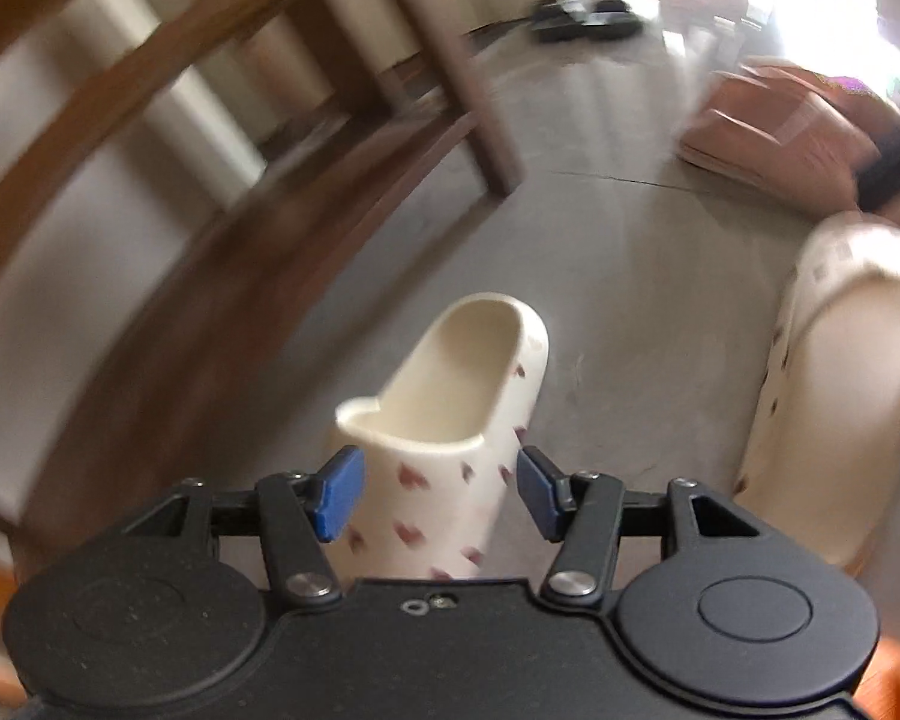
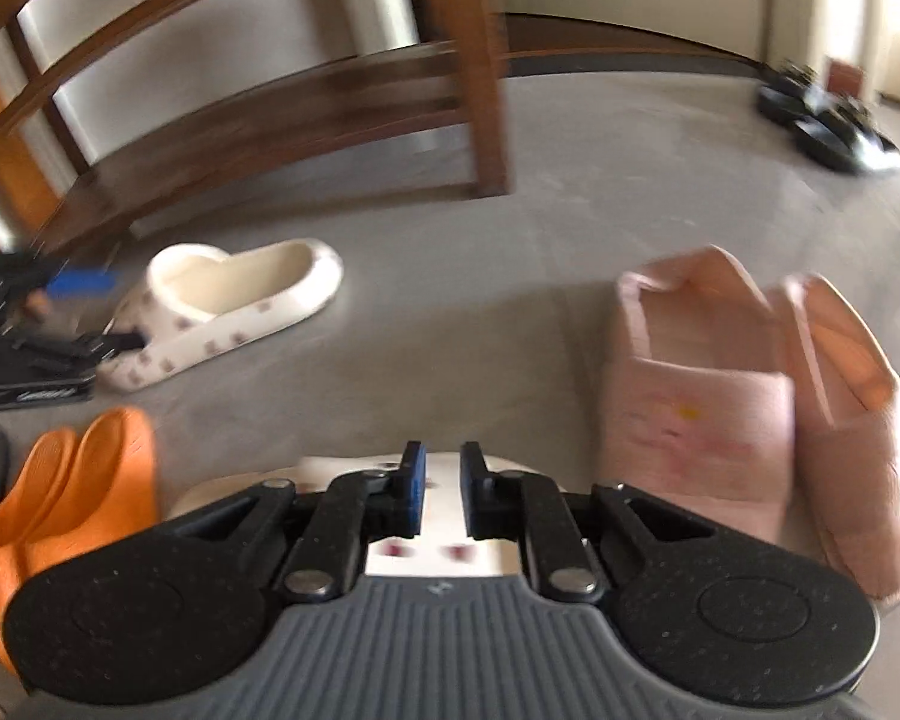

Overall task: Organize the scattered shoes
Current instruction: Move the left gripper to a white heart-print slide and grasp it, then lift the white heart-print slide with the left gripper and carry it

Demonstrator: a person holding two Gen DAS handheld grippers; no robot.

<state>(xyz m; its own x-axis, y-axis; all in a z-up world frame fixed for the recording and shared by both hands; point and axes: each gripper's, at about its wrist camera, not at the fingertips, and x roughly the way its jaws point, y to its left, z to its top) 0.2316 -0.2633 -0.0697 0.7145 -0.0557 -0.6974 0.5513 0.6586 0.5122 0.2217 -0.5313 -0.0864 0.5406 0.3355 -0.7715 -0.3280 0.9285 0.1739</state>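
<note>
Shoes lie in loose pairs on a grey concrete floor (image 2: 510,300), and the pair in hand is the cream one. Furthest left in the right wrist view, two orange rubber slippers (image 2: 60,498) sit side by side, already paired. Just past them lies the cream foam slipper printed with small pink hearts (image 1: 450,372), flat on the floor near the foot of the brown wooden slatted rack (image 1: 150,90). The left gripper (image 1: 438,492) straddles its toe end with jaws released: the blue pads (image 1: 339,495) stand on either side and do not seem to press.

The matching second cream heart-print slipper (image 1: 840,390) is close to the right, directly under the right gripper (image 2: 443,492). Those jaws are drawn almost together. I cannot tell whether they pinch its upper or only hang over it.

My reading is that the step is bringing the two cream slippers together as a pair. The next move calls for aligning the second one parallel to the first, toes the same way, and keeping clear of the rack leg.

Further right, two pink plush slippers (image 2: 720,408) rest against each other, and black shoes (image 2: 828,126) sit well apart near the far wall. Bright light washes in from the right; both views are blurred.
</note>
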